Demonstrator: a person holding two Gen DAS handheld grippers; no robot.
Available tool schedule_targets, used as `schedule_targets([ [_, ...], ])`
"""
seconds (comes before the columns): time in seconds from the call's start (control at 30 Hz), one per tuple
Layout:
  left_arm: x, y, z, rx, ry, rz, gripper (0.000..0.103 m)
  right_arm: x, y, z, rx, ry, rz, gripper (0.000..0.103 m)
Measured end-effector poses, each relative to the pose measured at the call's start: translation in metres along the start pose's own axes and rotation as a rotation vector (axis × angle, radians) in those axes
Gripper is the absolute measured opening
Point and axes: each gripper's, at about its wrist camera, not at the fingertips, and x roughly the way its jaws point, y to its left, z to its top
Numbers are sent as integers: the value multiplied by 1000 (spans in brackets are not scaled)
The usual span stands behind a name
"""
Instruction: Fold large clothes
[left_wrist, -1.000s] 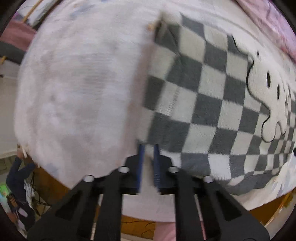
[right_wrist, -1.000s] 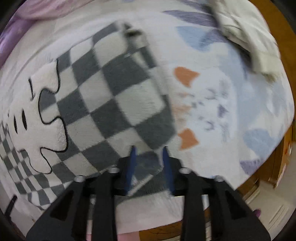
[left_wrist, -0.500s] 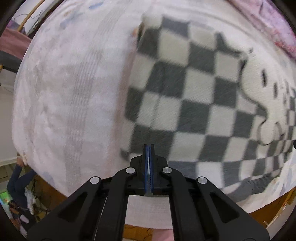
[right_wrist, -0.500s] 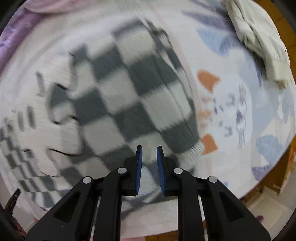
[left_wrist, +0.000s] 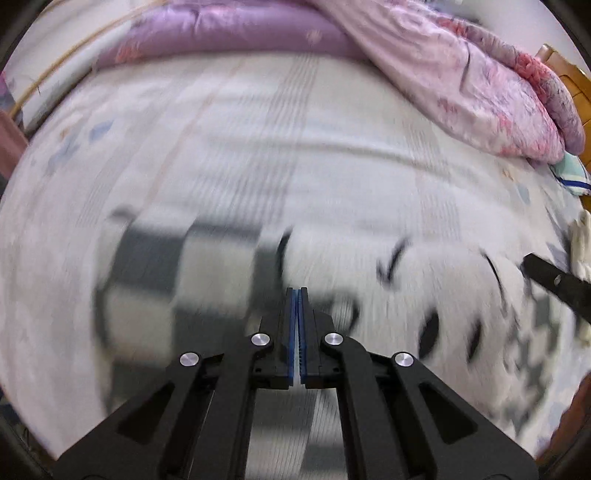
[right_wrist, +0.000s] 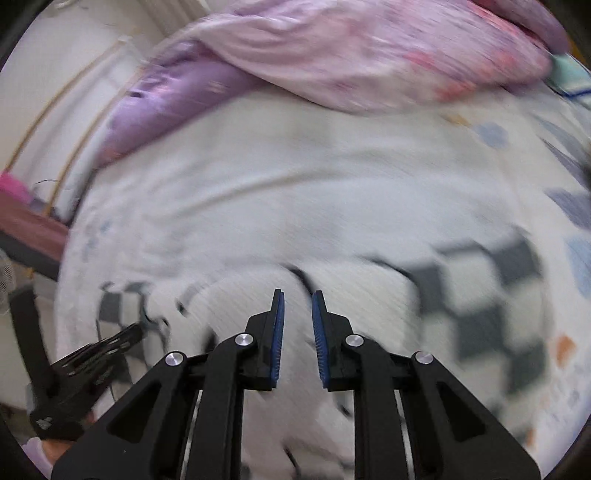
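Observation:
A grey-and-white checkered fleece garment (left_wrist: 207, 280) with a white cartoon patch lies on the bed, blurred by motion. It also shows in the right wrist view (right_wrist: 480, 306). My left gripper (left_wrist: 297, 291) is shut with its pads together above the garment; no cloth shows between them. My right gripper (right_wrist: 297, 295) is partly open over the white patch and holds nothing. The right gripper's tip (left_wrist: 554, 280) shows at the right of the left wrist view. The left gripper (right_wrist: 92, 354) shows at the lower left of the right wrist view.
The white printed bedsheet (left_wrist: 258, 147) covers the bed. A purple quilt (left_wrist: 229, 26) and a pink floral duvet (left_wrist: 480, 81) are piled at the far side. A cream cloth (left_wrist: 581, 240) lies at the right edge. A wooden headboard (left_wrist: 569, 77) is at the far right.
Both grippers have swung up from looking down at the garment to looking across the bed toward the quilts. The right gripper has opened slightly. The left stays shut.

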Motion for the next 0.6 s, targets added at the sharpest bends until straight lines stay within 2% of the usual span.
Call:
schedule_targets([
  [0.07,26,-6,-4,46,-37,76,0,31,12,-7,-61,22,-44,15],
  [0.1,30,-6,-8,59,-74,97,0,41,10,-19,-105,-13,-71,14],
  [0.13,34,-6,-15,85,-121,134,0,37,8,-25,-139,-67,-60,13],
  [0.17,33,-4,-16,100,-131,165,0,31,4,-32,-177,-94,-64,12],
  [0.2,32,6,-21,105,-137,223,0,24,-3,-39,-207,-95,-105,12],
  [0.23,30,20,-23,88,-138,237,0,20,-9,-43,-217,-93,-137,12],
  [0.3,25,61,-35,39,-120,235,0,1,-40,-59,-185,-80,-251,12],
  [0.33,21,69,-40,55,-115,239,0,-1,-54,-65,-150,-56,-293,12],
  [0.4,9,78,-56,157,-98,297,0,-27,-93,-81,-46,-33,-315,7],
  [0.47,-1,86,-68,168,-63,288,0,-56,-120,-100,12,14,-390,1],
  [0.57,-22,89,-85,154,-4,300,0,-84,-118,-113,58,64,-431,0],
  [0.6,-30,85,-89,152,9,307,1,-91,-110,-114,77,68,-405,5],
])
